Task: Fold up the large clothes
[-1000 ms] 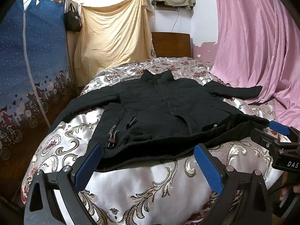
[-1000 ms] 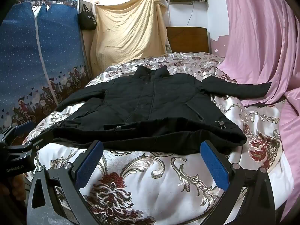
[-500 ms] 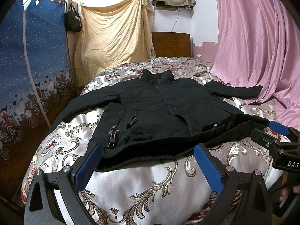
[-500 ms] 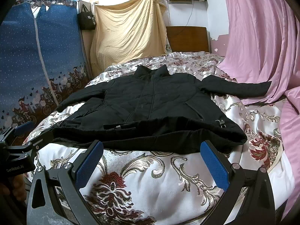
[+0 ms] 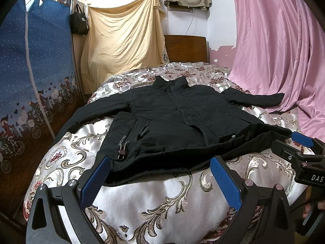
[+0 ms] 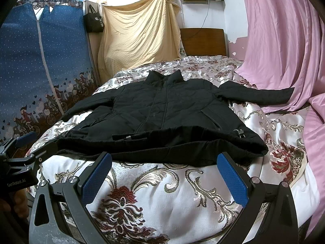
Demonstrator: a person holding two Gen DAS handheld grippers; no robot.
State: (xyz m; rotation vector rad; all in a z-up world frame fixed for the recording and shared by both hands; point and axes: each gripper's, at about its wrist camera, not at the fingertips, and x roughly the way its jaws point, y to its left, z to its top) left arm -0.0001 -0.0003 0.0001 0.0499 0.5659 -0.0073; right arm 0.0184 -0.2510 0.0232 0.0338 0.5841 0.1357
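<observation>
While both grippers hover at foot of bed, nothing changes against earlier frames: black padded zip jacket [image 5: 178,118] lies flat, front up, on floral satin bedspread [image 5: 154,201]. Left gripper [image 5: 160,181] and right gripper [image 6: 164,181]: jaws apart, empty. Fold not begun; hem nearest.

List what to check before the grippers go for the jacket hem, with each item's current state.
1. Left gripper open, fingers empty: ok.
2. Right gripper open, fingers empty: ok.
3. Jacket lies front up on the bed, zipped: ok.
4. Both sleeves spread out sideways: ok.
5. Hem flat: not ok, it is rumpled and partly turned up.
6. Hem within both grippers' reach: ok, it lies just past the fingers.
</observation>
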